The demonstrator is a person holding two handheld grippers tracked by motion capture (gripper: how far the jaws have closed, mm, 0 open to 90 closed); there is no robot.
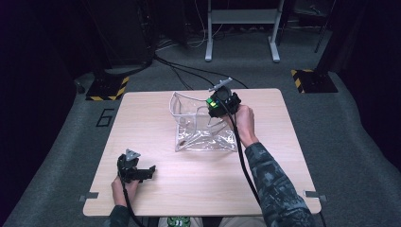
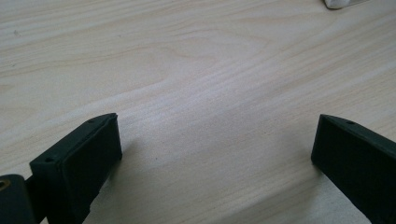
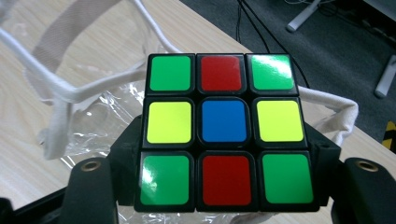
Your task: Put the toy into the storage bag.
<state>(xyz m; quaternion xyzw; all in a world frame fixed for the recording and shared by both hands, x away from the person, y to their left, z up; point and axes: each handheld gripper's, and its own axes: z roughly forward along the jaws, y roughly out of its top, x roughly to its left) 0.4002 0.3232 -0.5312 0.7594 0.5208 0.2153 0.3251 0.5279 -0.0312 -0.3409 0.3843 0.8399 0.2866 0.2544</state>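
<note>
From above, the right gripper (image 1: pixel 218 105) hangs over the clear bag (image 1: pixel 201 130) mid-table, clamped on a cube (image 1: pixel 213 104); the left gripper (image 1: pixel 142 172) rests near the front edge. Left gripper view: jaws wide apart over bare table (image 2: pixel 196 70). Right gripper view: both jaws squeeze the cube (image 3: pixel 224 133) above the bag (image 3: pixel 93 130).

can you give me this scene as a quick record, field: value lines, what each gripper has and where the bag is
right gripper: shut on a colour-tiled puzzle cube, held above the bag
left gripper: open, nothing between its jaws, low over the table near the front left
bag: clear plastic bag with white fabric trim, mid-table, mouth open
surface: light wooden table
cube face in right gripper view: blue centre, green corners
</note>
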